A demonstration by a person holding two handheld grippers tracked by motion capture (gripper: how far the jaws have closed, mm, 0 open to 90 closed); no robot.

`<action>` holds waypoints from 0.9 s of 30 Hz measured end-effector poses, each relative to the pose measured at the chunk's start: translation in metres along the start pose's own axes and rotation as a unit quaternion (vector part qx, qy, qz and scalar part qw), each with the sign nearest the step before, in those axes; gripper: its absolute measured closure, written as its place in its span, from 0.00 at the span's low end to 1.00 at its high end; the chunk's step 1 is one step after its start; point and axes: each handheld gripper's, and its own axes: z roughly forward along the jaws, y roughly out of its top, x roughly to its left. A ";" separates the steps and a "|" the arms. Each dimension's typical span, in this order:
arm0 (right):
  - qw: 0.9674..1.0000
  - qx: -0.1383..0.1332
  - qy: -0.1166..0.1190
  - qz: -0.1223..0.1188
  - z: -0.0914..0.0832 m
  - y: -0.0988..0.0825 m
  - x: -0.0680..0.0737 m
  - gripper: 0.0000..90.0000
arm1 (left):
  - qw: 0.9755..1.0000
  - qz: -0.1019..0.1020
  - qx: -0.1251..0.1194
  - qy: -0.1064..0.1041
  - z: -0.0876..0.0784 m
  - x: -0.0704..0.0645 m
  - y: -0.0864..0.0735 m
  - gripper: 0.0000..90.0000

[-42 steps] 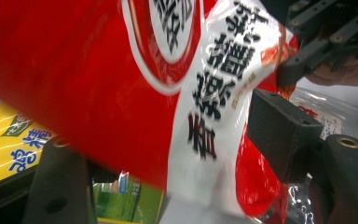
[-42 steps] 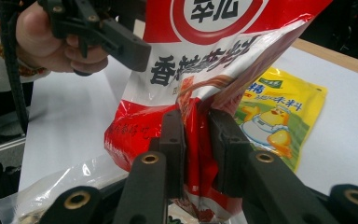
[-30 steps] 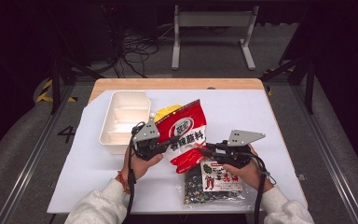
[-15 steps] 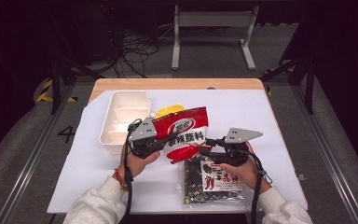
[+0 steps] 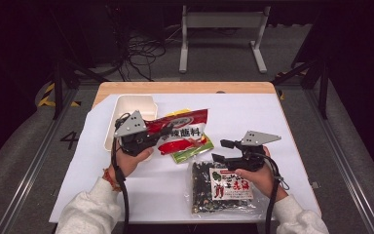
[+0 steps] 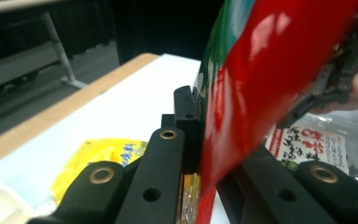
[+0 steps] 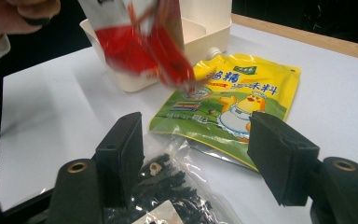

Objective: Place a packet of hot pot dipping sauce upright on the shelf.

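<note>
The left gripper [image 5: 168,130], fingers clamped on the red packet [image 5: 182,131], holds it just right of the tray [image 5: 126,105]; the right gripper's [image 5: 221,151] fingers, just opening, are empty.

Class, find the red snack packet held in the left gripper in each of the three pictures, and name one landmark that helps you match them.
High view: the red packet is left of centre, lifted above the table, clamped by the left gripper.
Left gripper view: it covers the upper right, pinched between the jaws.
Right gripper view: it hangs blurred at top centre.
Shared landmark: the yellow-green pouch lying flat on the white table cover.
</note>
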 end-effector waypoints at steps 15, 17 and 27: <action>0.998 0.005 -0.057 0.020 -0.045 -0.022 -0.010 0.35 | 0.998 0.019 0.003 0.061 -0.034 0.059 0.025 1.00; 0.997 0.004 -0.066 0.026 -0.052 -0.026 -0.011 0.35 | 0.997 0.016 0.008 0.071 -0.034 0.070 0.022 1.00; 0.995 0.009 -0.093 0.042 -0.069 -0.041 -0.010 0.35 | 0.995 0.024 0.031 0.096 -0.030 0.124 0.014 1.00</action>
